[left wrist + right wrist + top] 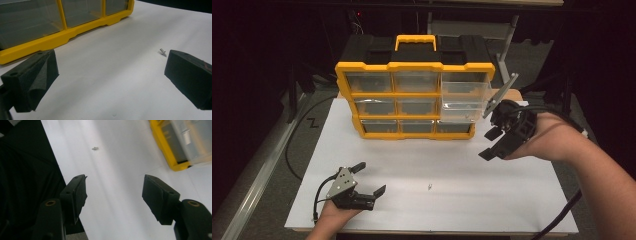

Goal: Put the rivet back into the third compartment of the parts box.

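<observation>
- Small screw (430, 187) lies loose on the worktop (462, 165), in front of the organizer (414, 100).
- Left tool (369, 179) released, low beside the screw, apparently positioned for pickup.
- Right tool (490, 144) released, raised near the organizer's pulled-out drawer (464, 100), probably the screw's destination.

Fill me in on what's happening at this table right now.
A person holds a gripper in each hand over a white table. Both are open and hold nothing. The left gripper sits low near the front edge; the right gripper hovers beside a yellow and black drawer organizer, whose clear drawer at the upper right is pulled out. A small metal screw lies loose on the table between the two grippers, untouched.
</observation>
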A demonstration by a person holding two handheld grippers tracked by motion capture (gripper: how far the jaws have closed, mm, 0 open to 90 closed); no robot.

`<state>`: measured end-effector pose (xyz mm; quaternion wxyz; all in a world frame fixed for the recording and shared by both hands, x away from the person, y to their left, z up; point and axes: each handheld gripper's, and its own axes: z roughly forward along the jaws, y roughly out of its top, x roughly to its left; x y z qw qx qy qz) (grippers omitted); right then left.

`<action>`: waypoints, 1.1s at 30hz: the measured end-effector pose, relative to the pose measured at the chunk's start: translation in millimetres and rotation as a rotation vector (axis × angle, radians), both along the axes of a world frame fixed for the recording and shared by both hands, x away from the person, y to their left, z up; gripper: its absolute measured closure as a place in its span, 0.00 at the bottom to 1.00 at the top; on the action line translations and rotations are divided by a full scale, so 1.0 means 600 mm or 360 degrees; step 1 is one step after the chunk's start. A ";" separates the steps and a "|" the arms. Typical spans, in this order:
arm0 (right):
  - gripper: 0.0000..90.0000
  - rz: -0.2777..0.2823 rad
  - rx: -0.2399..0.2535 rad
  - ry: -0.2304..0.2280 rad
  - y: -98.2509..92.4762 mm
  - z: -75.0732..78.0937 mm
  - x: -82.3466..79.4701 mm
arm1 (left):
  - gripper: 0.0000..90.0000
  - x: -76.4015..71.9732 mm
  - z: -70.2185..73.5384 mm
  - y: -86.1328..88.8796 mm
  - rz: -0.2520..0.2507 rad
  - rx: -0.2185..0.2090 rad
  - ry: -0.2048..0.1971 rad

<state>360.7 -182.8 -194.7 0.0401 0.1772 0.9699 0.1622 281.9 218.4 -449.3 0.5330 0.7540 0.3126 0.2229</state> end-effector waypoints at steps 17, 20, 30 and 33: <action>0.25 -0.0005 -0.0013 0.0106 0.012 -0.197 0.007 | 0.00 0.001 -0.001 0.002 0.0001 0.0005 0.0003; 0.23 -0.0004 -0.0001 0.0129 0.018 -0.224 0.009 | 0.00 0.000 -0.001 0.002 -0.0011 0.0011 0.0002; 0.04 -0.0001 -0.0031 0.0168 0.046 -0.302 0.012 | 0.00 0.001 0.000 0.004 -0.0010 -0.0001 0.0000; 0.00 0.0001 -0.0037 0.0162 0.059 -0.320 0.010 | 0.00 0.001 -0.001 0.003 -0.0014 0.0002 0.0000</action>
